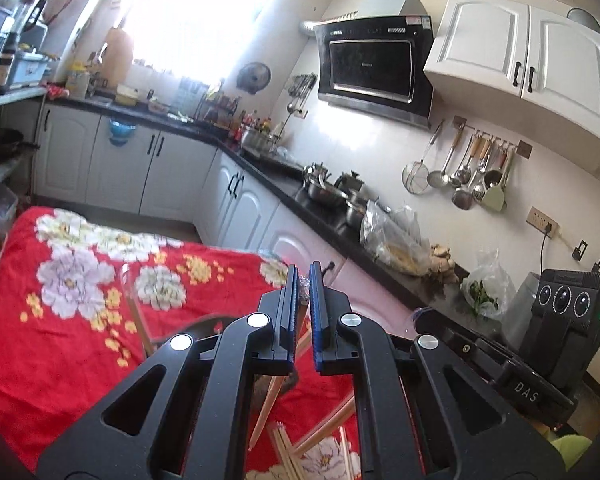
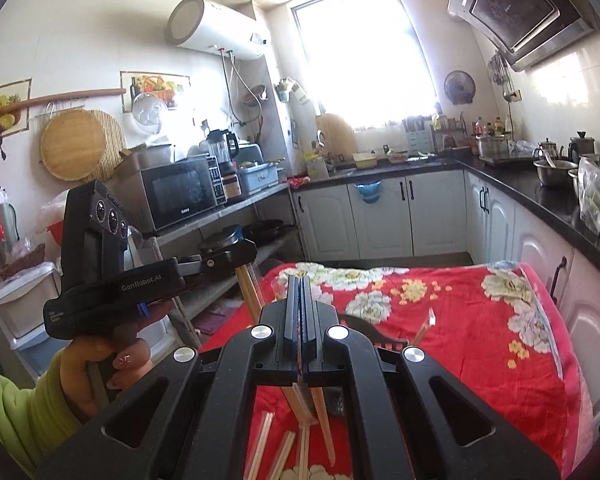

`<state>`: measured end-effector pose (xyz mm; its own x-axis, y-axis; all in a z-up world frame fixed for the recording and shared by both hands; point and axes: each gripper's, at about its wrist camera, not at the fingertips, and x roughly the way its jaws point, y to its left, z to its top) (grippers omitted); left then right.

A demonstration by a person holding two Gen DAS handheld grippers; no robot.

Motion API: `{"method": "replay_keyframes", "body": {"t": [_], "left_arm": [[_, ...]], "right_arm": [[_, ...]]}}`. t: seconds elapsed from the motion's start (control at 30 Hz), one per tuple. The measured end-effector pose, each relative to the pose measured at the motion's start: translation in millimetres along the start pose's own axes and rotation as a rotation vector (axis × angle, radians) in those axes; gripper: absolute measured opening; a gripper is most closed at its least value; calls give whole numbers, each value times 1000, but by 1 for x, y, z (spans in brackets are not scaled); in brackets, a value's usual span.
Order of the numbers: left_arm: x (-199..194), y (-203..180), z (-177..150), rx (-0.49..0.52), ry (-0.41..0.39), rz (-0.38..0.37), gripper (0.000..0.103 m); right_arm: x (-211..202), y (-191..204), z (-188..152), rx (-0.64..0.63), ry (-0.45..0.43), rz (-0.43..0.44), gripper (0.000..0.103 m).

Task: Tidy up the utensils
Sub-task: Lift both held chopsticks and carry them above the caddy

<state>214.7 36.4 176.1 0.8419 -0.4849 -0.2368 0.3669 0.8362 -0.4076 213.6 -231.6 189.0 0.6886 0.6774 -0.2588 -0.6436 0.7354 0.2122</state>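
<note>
- Red floral cloth (image 2: 472, 344) spread over table, wooden chopsticks (image 2: 284, 452) loose on its near end.
- Left gripper (image 1: 304, 280) above cloth, clamped on wrapped chopsticks (image 2: 249, 292).
- Right gripper (image 2: 299, 286) above cloth, pinching wrapped chopsticks (image 2: 324, 420) hanging beneath.

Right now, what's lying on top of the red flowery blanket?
Wooden chopsticks lie scattered on the red flowery blanket, some in clear wrappers. The black tongs block the middle, so what else lies there cannot be seen, nor what's underneath the blanket.

Chopsticks (image 2: 278, 446) lie scattered on cloth (image 2: 480, 340), apparently below claws
</note>
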Motion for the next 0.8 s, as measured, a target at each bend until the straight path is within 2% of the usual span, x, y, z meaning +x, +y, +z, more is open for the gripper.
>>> {"method": "replay_keyframes", "body": {"t": [0.27,0.4,0.6,0.8], "left_arm": [[2,-8,33,39,-77,11,3],[11,-9,43,50,-87,33,3],[28,-2,43,35,-87,51,3],[42,8,33,32,-77,81,3]], "right_arm": [[6,1,33,-8,-68,-13,1],[11,-2,50,-11,-100,-18,1],[23,-8,71,-16,-137,-21,1],[34,-14,73,-26,-147,-49,1]]}}
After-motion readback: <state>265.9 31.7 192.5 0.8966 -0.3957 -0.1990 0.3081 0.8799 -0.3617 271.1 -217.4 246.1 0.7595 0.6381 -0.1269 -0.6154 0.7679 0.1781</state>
